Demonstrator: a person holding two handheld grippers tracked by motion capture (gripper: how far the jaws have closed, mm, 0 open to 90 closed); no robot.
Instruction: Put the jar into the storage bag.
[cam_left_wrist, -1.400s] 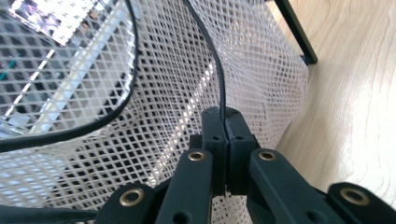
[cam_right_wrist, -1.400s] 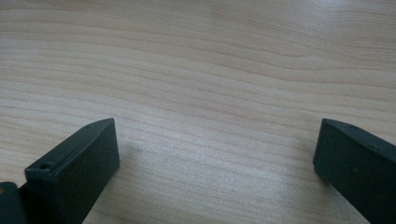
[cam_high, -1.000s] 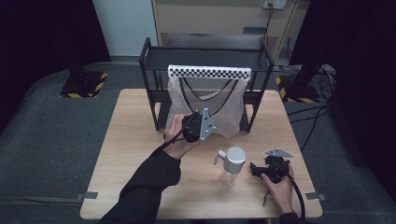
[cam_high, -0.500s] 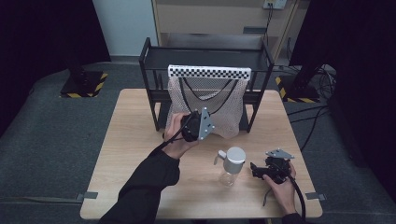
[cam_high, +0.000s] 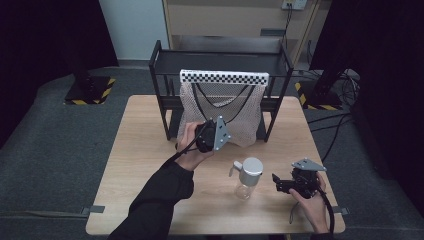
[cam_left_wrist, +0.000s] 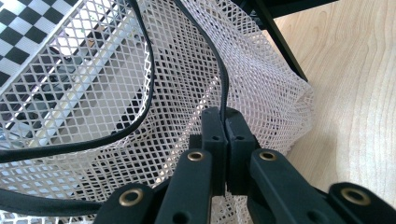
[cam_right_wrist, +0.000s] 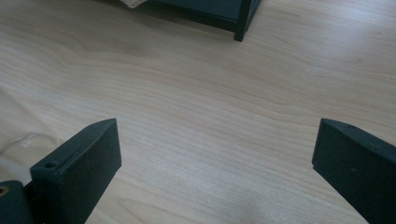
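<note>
A white mesh bag (cam_high: 220, 112) hangs from the black rack (cam_high: 165, 95) at the back of the table (cam_high: 135, 150), under a checkered strip (cam_high: 224, 77), and nothing can be made out inside it. The left gripper (cam_left_wrist: 223, 135) has its jaws pressed together on the bag's mesh beside a black handle strap (cam_left_wrist: 219, 70) — seen in the high view at the bag's lower left. A glass jar (cam_high: 246, 177) with a metal lid stands upright near the table's front, contents not discernible, and the right gripper (cam_high: 281, 182) lies just beside it — jaws spread wide over bare wood, holding nothing.
</note>
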